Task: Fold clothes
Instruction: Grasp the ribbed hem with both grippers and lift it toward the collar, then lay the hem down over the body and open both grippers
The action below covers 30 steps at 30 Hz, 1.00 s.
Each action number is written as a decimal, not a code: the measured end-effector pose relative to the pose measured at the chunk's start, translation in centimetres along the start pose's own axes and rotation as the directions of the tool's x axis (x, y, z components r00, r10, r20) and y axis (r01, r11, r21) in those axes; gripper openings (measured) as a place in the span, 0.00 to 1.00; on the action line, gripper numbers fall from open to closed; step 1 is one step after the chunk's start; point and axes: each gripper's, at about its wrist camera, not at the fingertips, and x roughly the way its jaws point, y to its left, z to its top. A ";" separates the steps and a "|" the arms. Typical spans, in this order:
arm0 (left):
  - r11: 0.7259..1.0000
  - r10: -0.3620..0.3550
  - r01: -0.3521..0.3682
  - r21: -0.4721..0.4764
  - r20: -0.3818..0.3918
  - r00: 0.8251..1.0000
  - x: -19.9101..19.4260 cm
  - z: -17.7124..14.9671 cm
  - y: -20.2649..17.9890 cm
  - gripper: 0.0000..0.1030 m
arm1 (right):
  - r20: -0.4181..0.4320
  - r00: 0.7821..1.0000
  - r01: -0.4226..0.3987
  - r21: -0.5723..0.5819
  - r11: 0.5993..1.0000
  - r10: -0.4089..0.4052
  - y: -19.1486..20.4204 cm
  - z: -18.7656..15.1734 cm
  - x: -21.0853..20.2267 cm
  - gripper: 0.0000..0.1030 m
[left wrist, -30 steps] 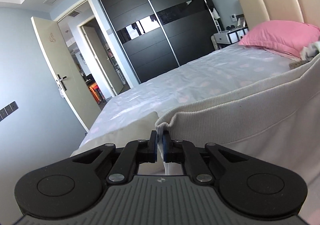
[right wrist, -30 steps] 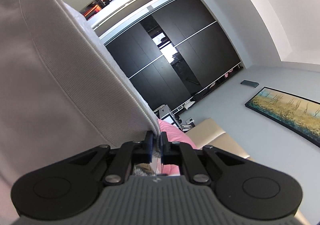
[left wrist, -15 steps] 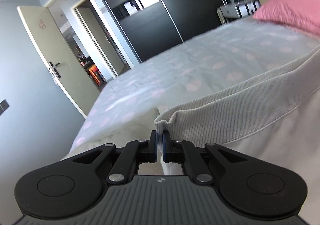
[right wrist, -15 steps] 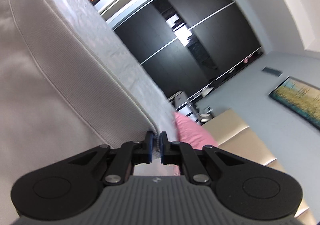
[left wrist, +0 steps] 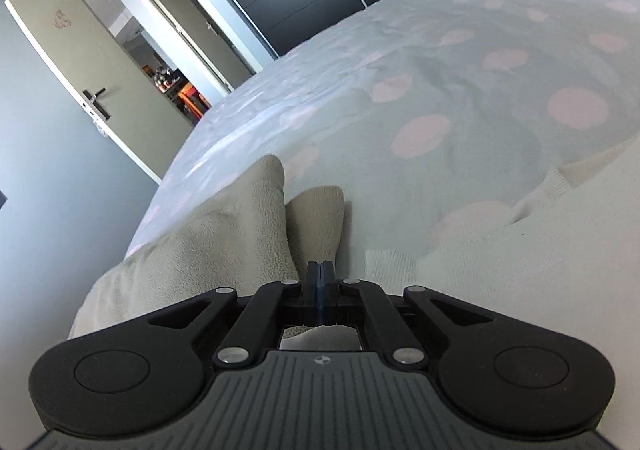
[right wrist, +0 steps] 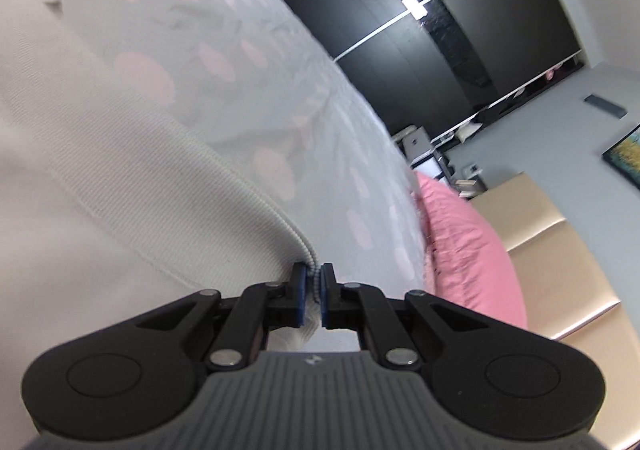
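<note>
Down on the bed, we have lowered the cream garment from the air a second ago. Our left hand-held gripper now looks clenched with no cloth visible between its pads; our right hand-held gripper still pinches the ribbed hem. This fold seems laid.

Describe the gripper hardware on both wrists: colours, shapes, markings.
Both match. The left gripper and right gripper have matte black linkage arms with silver pivot pins, two round black discs at the sides, and a ribbed grey body bearing a small round crosshair mark. The fingertips carry blue pads. No cables, hands or sleeves in view.
</note>
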 end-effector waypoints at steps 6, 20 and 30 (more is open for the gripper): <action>0.994 -0.086 0.085 -0.063 -0.013 0.996 1.0 -1.2 1.1 0.00 | -0.071 0.994 -0.079 -0.026 0.997 0.077 3.0 -0.7 2.9 0.08; 0.838 -0.357 0.349 -0.419 0.063 0.932 -2.1 -2.4 6.8 0.40 | -0.017 0.902 -0.324 0.631 0.705 0.430 -11.3 -5.5 0.2 0.35; 0.834 -0.390 0.369 -0.410 0.034 0.920 -1.9 -2.6 5.5 0.45 | 0.076 0.773 -0.410 0.817 0.405 0.630 -9.7 -9.6 2.4 0.36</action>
